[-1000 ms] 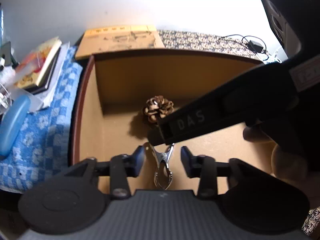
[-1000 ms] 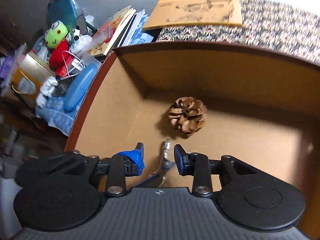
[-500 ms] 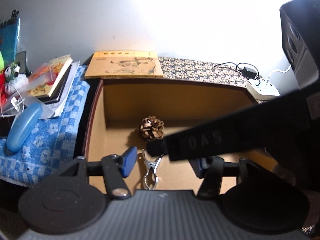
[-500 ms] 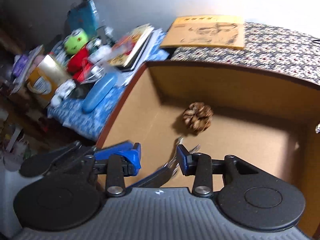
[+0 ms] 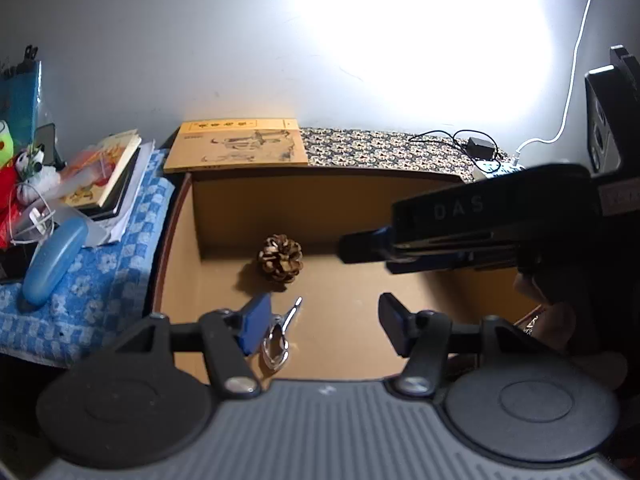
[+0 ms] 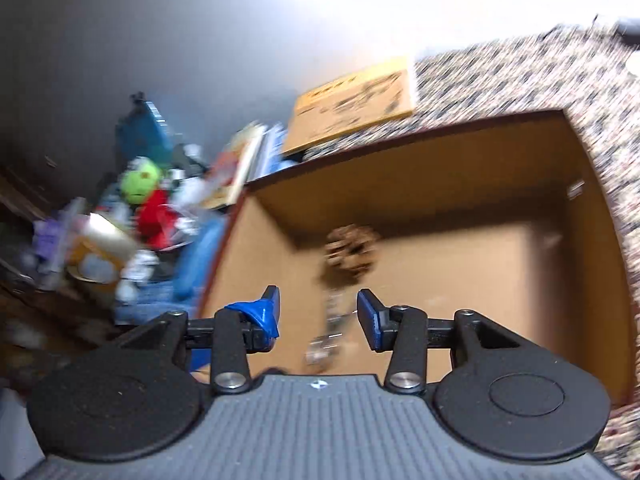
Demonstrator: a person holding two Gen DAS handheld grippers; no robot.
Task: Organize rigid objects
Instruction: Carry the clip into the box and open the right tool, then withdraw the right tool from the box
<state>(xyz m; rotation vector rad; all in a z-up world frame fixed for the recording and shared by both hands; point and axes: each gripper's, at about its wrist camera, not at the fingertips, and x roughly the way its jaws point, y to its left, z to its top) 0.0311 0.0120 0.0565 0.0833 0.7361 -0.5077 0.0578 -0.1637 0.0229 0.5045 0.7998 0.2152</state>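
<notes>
An open brown box [image 5: 400, 292] holds a pine cone [image 5: 280, 258] and, nearer to me, a metal clip [image 5: 278, 340] lying on its floor. My left gripper [image 5: 323, 320] hovers above the near part of the box. Its jaws are opening, with nothing between them; the clip lies lower down by the left finger. My right gripper [image 5: 352, 246] reaches in from the right, above the floor. In the blurred right wrist view, the right gripper [image 6: 319, 308] has its jaws opening and touching nothing. The clip [image 6: 328, 328] lies on the floor under it, with the pine cone [image 6: 352, 254] beyond.
A yellow book [image 5: 240, 146] and a patterned cloth [image 5: 380, 152] lie behind the box. Left of it, a blue checked cloth [image 5: 100, 280] carries a blue case [image 5: 52, 260] and stacked books [image 5: 108, 172]. Toys [image 6: 148, 200] crowd the far left. Cables and a charger [image 5: 480, 146] sit at the back right.
Both grippers have drawn back and risen from the clip, and their jaws have widened. The clip stays on the box floor. The right gripper has swung away to the right.
</notes>
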